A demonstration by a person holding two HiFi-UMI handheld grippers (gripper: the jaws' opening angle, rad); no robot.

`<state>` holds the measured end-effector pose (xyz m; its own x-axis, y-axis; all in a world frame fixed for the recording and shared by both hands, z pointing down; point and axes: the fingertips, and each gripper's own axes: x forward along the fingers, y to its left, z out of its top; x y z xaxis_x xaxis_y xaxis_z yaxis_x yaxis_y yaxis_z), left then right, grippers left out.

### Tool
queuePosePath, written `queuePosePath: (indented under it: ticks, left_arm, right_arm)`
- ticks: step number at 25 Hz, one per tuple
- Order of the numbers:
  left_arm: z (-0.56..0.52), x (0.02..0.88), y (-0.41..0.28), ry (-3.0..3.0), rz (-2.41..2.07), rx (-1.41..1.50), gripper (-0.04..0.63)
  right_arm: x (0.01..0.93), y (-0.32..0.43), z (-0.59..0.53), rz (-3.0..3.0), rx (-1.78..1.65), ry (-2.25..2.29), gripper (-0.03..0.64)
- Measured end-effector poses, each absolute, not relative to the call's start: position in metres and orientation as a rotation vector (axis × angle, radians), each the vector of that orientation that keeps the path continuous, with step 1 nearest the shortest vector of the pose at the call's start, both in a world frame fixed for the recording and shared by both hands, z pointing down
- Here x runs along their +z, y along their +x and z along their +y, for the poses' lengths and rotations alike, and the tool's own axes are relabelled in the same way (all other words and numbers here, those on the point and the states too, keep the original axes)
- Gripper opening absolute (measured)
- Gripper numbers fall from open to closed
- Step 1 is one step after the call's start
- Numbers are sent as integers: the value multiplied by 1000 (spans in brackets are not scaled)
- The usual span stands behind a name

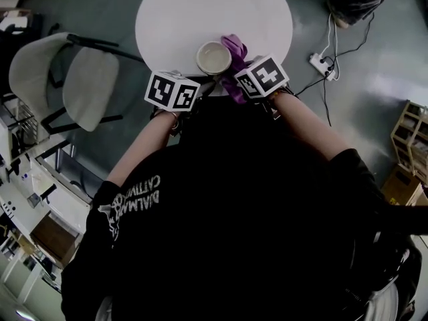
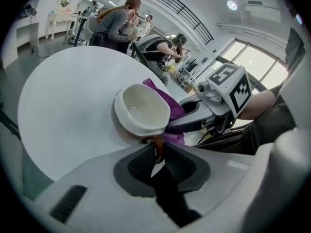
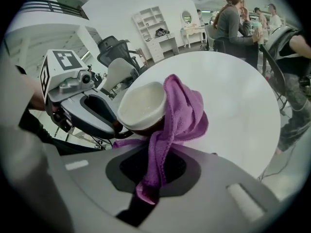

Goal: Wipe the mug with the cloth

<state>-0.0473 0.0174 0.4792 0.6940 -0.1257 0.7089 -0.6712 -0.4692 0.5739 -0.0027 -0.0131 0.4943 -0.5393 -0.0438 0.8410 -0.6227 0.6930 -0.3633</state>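
Your left tool (image 2: 158, 153) was clenched on the brown handle (image 2: 158, 143) of the mug (image 1: 214, 57). The mug was mouth-up at the near edge of the round white bench (image 1: 187, 12), its handle pointing back toward you. Your right tool (image 3: 149, 181) gripped a strand of the purple cloth (image 3: 183, 114), the rest draped against the mug's right side. The head view gave only the cream rim from above; the handle and both grips showed in the gripper views alone.
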Motion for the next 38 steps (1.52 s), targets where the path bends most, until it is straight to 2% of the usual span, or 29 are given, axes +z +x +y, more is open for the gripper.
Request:
queuePosePath:
  ticks: [13, 27, 38]
  left_arm:
    - [22, 475, -49, 1982, -631, 685, 60]
    - [25, 472, -51, 1986, -693, 655, 60]
    - [25, 471, -56, 1998, -786, 672, 57]
  right_arm:
    - [483, -28, 21, -2062, 892, 431, 46]
    - [456, -43, 60, -2170, 689, 249, 46]
    - [443, -42, 43, -2190, 568, 244, 49]
